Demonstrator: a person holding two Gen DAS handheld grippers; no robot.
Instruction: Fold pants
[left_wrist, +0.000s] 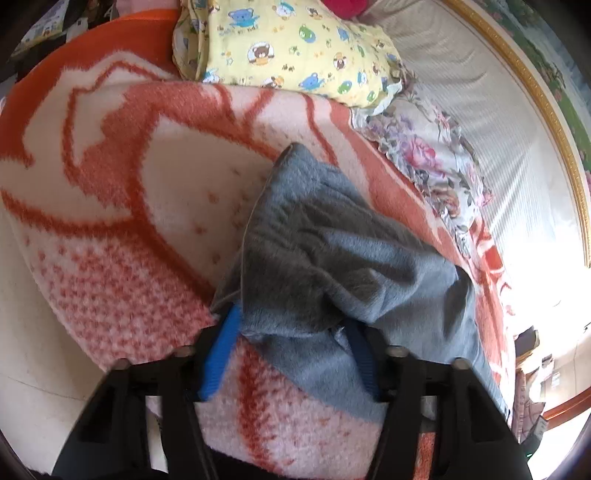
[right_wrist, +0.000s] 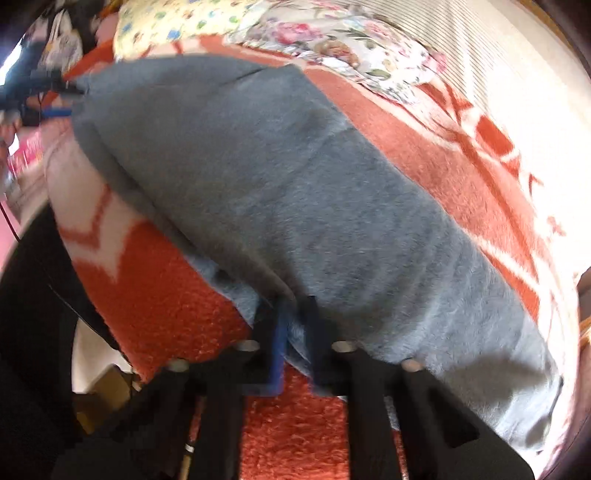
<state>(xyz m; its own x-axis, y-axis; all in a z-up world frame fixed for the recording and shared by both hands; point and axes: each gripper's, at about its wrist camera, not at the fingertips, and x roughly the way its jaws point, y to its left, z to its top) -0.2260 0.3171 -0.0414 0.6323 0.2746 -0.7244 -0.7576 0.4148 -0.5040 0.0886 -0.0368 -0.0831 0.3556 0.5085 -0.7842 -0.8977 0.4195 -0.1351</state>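
Note:
Grey fleece pants (left_wrist: 332, 240) lie on an orange-and-white blanket (left_wrist: 122, 192) spread over a bed. In the left wrist view my left gripper (left_wrist: 291, 325) is at the near end of the pants. A thick bunch of grey cloth fills the gap between its blue pads (left_wrist: 221, 350) and drapes over the right finger. In the right wrist view the pants (right_wrist: 277, 177) stretch away to the upper left. My right gripper (right_wrist: 295, 317) has its fingers nearly together, pinching the pants' near edge. That view is blurred.
At the head of the bed lie a yellow cartoon-print pillow (left_wrist: 295, 44) and a floral cloth (left_wrist: 432, 158). A striped white sheet (left_wrist: 498, 122) runs to a gilded frame (left_wrist: 546, 110) on the right. Pale floor (left_wrist: 26, 332) shows to the left of the bed's edge.

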